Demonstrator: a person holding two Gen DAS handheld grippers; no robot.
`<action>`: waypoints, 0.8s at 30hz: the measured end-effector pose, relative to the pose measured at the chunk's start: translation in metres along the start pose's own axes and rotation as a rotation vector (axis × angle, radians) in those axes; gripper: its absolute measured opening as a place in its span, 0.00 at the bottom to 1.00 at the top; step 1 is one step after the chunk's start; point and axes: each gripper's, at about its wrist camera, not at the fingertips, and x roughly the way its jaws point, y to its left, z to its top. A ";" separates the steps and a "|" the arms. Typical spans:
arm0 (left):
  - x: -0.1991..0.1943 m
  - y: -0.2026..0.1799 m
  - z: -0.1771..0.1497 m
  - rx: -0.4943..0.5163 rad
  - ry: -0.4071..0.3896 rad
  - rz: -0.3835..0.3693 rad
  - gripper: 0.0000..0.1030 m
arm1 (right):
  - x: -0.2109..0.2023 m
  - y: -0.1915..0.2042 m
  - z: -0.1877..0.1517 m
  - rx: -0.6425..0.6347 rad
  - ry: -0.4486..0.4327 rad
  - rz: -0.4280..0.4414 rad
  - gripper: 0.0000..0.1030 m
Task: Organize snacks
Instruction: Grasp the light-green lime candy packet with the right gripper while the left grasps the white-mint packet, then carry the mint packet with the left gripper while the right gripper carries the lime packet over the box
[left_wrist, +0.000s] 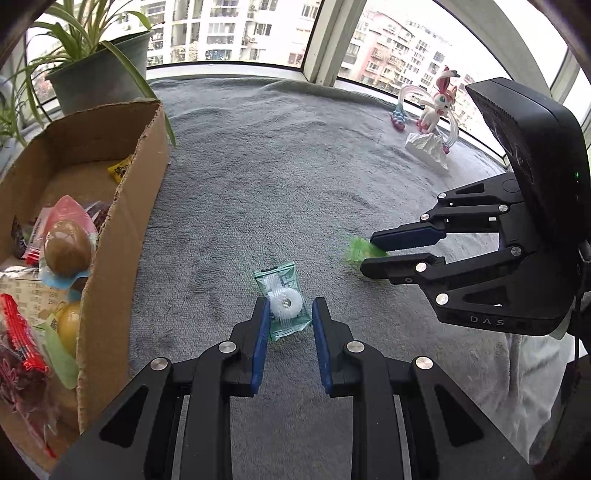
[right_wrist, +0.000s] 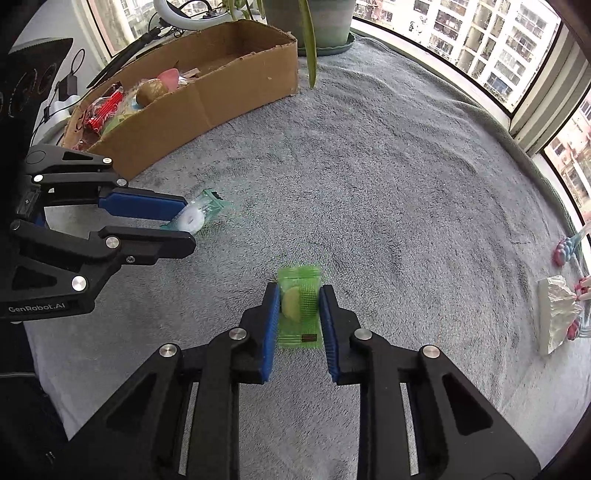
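A clear green packet with a white ring candy (left_wrist: 284, 302) sits between the blue pads of my left gripper (left_wrist: 289, 304), which is shut on it just above the grey blanket. The right wrist view shows that same packet (right_wrist: 201, 210) in the left gripper (right_wrist: 190, 223). My right gripper (right_wrist: 298, 290) is shut on a bright green packet with a yellow-green sweet (right_wrist: 299, 306). In the left wrist view, this packet (left_wrist: 360, 249) pokes out of the right gripper (left_wrist: 368, 253). An open cardboard box (left_wrist: 122, 221) with several snacks stands to the left.
The box (right_wrist: 221, 99) lies at the back left in the right wrist view. Behind it stands a potted plant (left_wrist: 99, 77) with hanging leaves. A pink and white figurine (left_wrist: 436, 110) on a white base (right_wrist: 557, 314) sits at the right by the windows. Grey blanket (left_wrist: 277, 166) covers the surface.
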 end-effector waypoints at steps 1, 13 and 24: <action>-0.004 -0.001 0.000 0.000 -0.007 -0.004 0.21 | -0.003 0.001 0.000 0.005 -0.006 -0.001 0.22; -0.059 0.020 -0.001 -0.021 -0.111 0.008 0.21 | -0.049 0.033 0.021 0.037 -0.111 -0.018 0.22; -0.102 0.071 -0.005 -0.058 -0.178 0.095 0.21 | -0.056 0.084 0.072 -0.008 -0.172 0.032 0.22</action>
